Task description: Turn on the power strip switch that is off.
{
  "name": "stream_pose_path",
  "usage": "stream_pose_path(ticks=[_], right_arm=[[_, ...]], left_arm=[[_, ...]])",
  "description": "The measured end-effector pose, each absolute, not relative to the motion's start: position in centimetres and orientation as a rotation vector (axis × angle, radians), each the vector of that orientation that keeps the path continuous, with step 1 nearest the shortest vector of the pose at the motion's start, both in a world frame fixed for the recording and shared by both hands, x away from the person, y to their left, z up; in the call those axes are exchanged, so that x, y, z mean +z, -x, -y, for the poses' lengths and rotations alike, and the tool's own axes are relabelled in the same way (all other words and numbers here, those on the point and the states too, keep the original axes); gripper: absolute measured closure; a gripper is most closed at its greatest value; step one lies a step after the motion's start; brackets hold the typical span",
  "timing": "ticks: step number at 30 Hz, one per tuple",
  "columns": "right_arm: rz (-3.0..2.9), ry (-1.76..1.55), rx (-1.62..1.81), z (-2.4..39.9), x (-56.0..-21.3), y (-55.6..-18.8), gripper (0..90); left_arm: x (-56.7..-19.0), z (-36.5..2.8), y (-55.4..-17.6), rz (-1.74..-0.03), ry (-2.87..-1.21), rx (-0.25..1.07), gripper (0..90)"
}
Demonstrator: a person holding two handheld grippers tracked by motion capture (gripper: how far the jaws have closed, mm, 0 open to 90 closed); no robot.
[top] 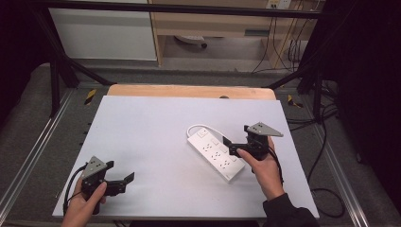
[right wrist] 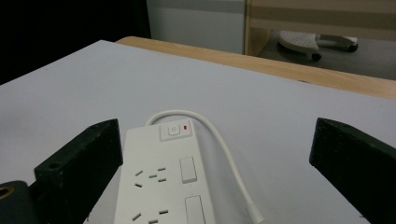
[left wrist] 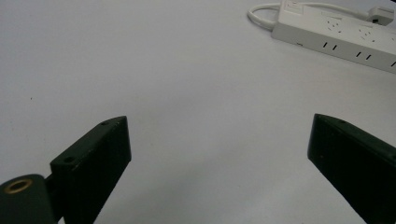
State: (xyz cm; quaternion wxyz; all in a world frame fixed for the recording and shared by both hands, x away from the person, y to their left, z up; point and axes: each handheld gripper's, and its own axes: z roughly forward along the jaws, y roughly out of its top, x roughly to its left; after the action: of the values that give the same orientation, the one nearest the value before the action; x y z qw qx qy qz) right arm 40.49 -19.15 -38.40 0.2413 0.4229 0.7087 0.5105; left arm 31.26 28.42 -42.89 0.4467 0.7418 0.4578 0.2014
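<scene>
The power strip (top: 215, 152) lay flat on the white table (top: 151, 142), right of centre, its cord (right wrist: 224, 140) looping out from the switch end and back along one side. Your right gripper (top: 235, 144) stood at the strip's right edge, jaws spread wide and gripping nothing; in the right gripper view the strip ran up between them, close by the left jaw and well clear of the right one. Your left gripper (top: 124, 182) rested near the table's front left corner, well apart from the strip, its jaws also wide and empty over bare table.
</scene>
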Motion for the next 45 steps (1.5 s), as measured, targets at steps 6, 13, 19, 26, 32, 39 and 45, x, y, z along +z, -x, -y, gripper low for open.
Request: stream_pose_path(ticks=[6, 13, 19, 26, 32, 39, 45], right_arm=[[-1.894, -1.160, 1.406, 20.1, -38.0, -40.0, 3.0], [-1.869, -1.171, 1.404, 21.1, -37.8, -39.5, 1.8], [-1.862, -1.155, 1.418, 22.2, -37.5, -38.9, 1.5], [-1.842, -1.148, 1.424, 23.3, -37.1, -38.1, 2.0], [-1.825, -1.147, 1.429, 24.4, -37.0, -37.5, 3.2], [-1.813, -1.146, 1.410, 26.0, -37.1, -36.5, 4.0], [-1.799, -1.156, 1.407, 27.2, -37.3, -35.8, 4.0]], left_arm=[[-42.9, -28.4, -31.3, -1.136, -1.836, 0.501, 6.2], [-42.9, -28.5, -31.3, -1.137, -1.834, 0.500, 6.2], [-42.9, -28.5, -31.3, -1.137, -1.833, 0.498, 6.1], [-42.9, -28.5, -31.3, -1.141, -1.829, 0.496, 6.2], [-42.9, -28.5, -31.3, -1.142, -1.827, 0.496, 6.2], [-42.9, -28.6, -31.3, -1.143, -1.825, 0.496, 6.1], [-43.0, -28.4, -31.3, -1.141, -1.832, 0.495, 6.1]])
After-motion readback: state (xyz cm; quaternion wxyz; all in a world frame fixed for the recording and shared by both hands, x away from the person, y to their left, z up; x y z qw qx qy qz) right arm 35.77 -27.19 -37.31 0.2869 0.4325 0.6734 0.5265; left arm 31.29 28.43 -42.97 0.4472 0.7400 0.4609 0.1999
